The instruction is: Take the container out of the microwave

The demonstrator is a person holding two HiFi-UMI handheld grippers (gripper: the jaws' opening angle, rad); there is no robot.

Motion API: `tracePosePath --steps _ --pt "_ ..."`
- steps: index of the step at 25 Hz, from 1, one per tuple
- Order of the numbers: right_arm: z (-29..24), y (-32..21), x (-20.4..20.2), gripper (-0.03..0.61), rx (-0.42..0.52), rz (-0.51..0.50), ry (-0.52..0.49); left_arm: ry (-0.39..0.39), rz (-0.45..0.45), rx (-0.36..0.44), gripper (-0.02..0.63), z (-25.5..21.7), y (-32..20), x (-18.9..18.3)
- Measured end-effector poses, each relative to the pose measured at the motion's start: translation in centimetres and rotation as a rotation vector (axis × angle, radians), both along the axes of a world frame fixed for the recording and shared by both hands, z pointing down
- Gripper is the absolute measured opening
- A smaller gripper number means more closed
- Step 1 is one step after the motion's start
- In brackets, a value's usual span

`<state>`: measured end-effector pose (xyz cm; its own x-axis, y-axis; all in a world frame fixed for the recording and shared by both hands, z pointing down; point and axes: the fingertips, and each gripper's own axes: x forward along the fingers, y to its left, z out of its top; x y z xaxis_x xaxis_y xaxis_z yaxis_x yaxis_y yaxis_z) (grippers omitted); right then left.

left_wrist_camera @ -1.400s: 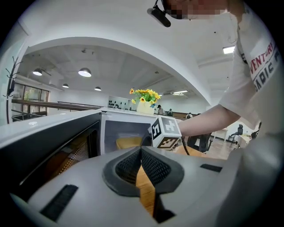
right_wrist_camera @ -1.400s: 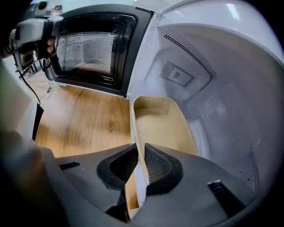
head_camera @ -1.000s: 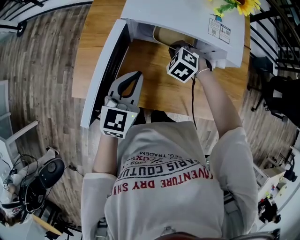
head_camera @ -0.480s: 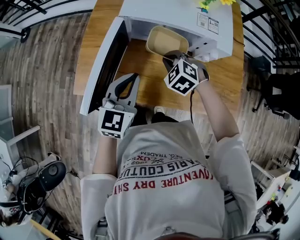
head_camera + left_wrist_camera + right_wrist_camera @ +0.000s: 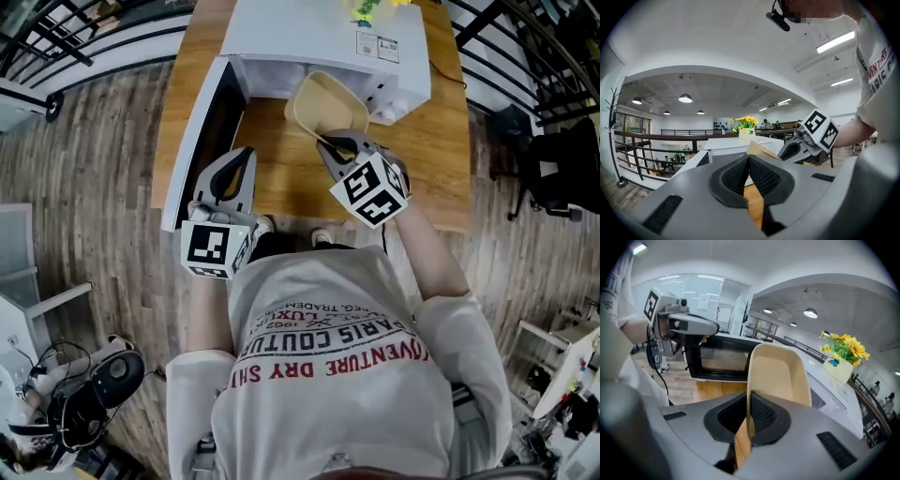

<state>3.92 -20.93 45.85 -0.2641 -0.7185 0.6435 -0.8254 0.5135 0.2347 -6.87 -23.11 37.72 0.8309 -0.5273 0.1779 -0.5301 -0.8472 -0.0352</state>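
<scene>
Container [image 5: 780, 376] hangs by one thin wall, pinched between the almost closed jaws of the right gripper [image 5: 749, 417]. It is tilted, just outside the mouth of the microwave [image 5: 323, 37], in the air above the middle of the worktop [image 5: 436, 155]. With so narrow a bite on a slim rim, it could likely pivot or slip free and drop. Swung leftward, it might clip the open door [image 5: 202, 141]. Left gripper [image 5: 749, 174] has its jaws together on nothing, at the worktop's front edge beside that door.

wooden table [image 5: 441, 155], plank floor [image 5: 98, 169], yellow flowers [image 5: 845, 347] – white pot [image 5: 838, 370]
</scene>
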Motion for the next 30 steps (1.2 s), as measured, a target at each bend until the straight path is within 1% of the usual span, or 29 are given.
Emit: tracePosePath --steps 6,11,15,19,22,30 --pt "-6.3 0.5 1.2 0.034 0.231 0.151 -0.111 0.034 0.009 0.040 0.017 -1.5 -1.8 0.4" --pt "-10.6 0.4 3.4 0.034 0.373 0.286 -0.204 0.069 0.042 0.065 0.016 -3.1 -3.5 0.9" --pt "-12.2 0.7 4.9 0.034 0.464 0.354 -0.214 0.099 0.066 0.076 0.016 -4.2 -4.3 1.8" --pt "-13.2 0.6 5.8 0.032 0.523 0.410 -0.246 0.106 0.108 0.086 0.015 -4.9 -4.6 2.7" --pt "-13.4 0.1 6.1 0.031 0.541 0.437 -0.265 0.104 0.128 0.086 0.017 -5.2 -5.2 3.1" --pt "-13.4 -0.5 5.5 0.031 0.538 0.433 -0.209 0.082 0.178 0.072 0.017 -5.1 -4.7 3.9"
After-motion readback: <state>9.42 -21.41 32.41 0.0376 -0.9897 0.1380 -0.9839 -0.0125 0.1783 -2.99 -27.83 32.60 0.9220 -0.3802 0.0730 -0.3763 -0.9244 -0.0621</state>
